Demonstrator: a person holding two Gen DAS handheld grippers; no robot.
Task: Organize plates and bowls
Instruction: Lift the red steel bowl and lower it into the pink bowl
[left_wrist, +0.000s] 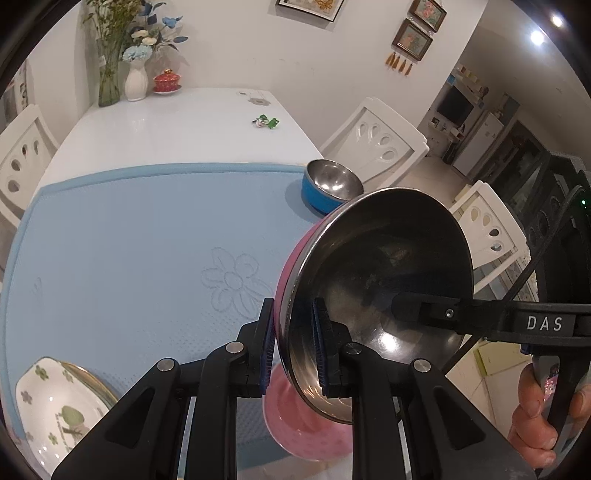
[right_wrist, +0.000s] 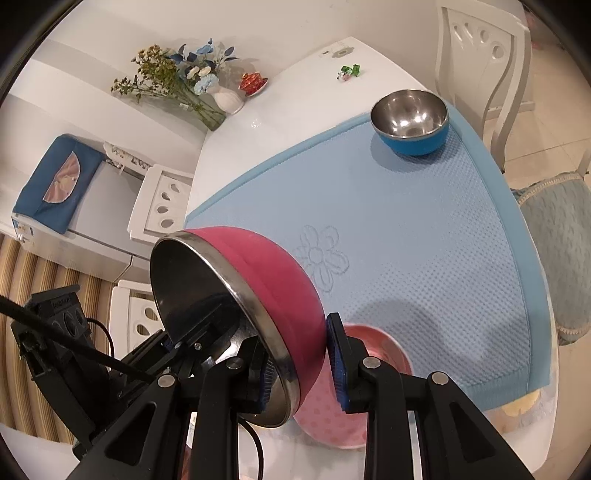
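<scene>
Both grippers, left gripper (left_wrist: 294, 347) and right gripper (right_wrist: 301, 363), have their fingers clenched on the rim of the pink bowl (right_wrist: 273, 280), held tilted above the counter (left_wrist: 177, 122). The bowl partly hides the pink plate (right_wrist: 332, 417) below. The blue bowl (right_wrist: 412, 123) stands at 1 o'clock on the blue mat (right_wrist: 424, 229). The floral plate (left_wrist: 55, 410) is cut off at 8 o'clock.

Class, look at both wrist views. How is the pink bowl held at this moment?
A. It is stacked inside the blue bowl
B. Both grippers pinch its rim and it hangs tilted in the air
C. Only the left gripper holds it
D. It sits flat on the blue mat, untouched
B: the left gripper and right gripper each clamp the rim of the pink bowl, which is tilted above the mat; the blue bowl stands apart.
</scene>
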